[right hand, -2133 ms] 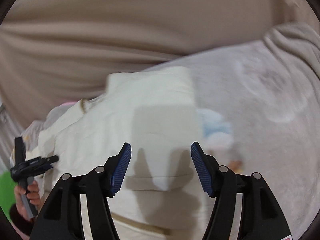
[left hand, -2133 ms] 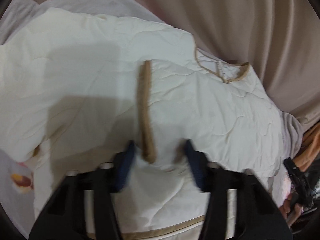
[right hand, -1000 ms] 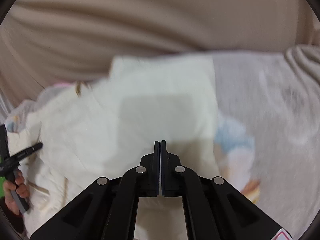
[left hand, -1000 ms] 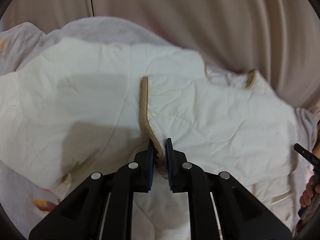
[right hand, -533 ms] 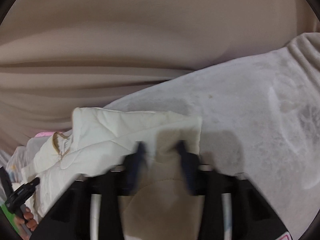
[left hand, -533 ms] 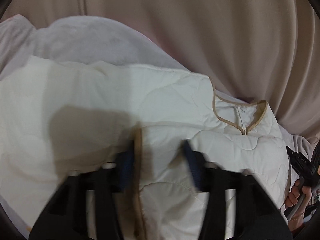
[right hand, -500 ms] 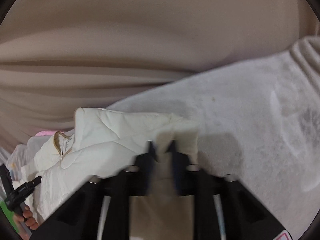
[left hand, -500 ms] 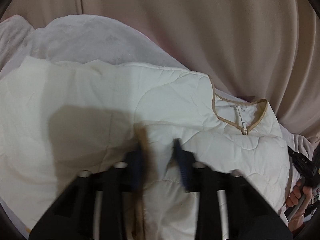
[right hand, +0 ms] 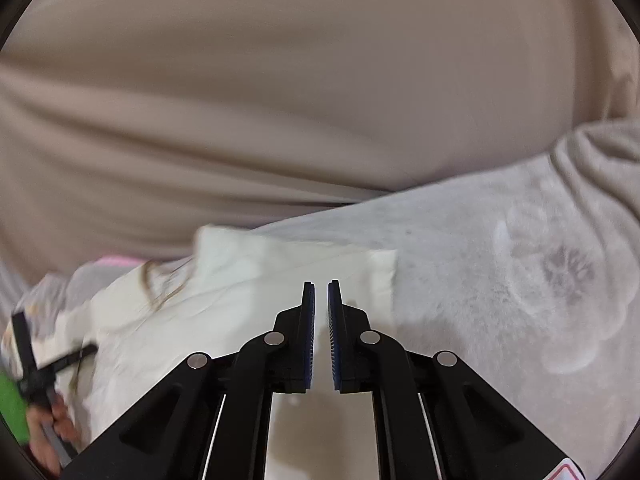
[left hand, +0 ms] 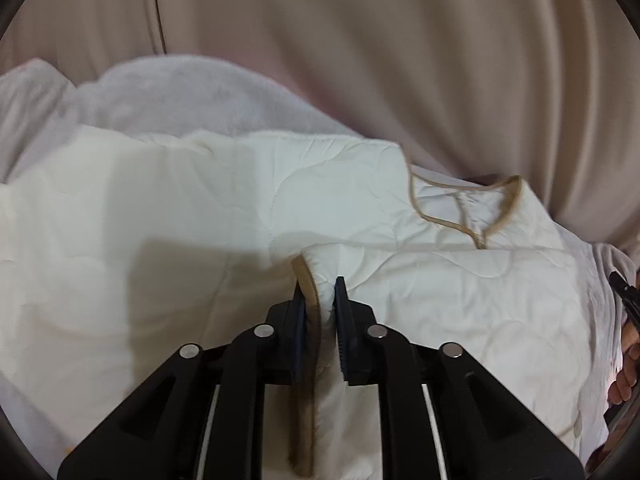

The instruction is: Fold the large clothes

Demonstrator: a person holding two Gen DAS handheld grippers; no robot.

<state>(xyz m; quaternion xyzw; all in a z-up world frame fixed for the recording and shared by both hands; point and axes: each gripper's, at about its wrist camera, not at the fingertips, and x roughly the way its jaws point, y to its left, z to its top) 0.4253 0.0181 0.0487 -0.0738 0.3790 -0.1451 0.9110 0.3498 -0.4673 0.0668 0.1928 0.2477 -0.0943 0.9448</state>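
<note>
Left gripper [left hand: 320, 300] clamped on the cream jacket's [left hand: 460, 292] tan-trimmed edge; right gripper [right hand: 321, 300] fingers nearly closed, contents indiscernible.

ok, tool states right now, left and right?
Left tool: closed on the tan-trimmed edge of the cream quilted garment.
Right tool: closed; whether it pinches fabric cannot be told.
</note>
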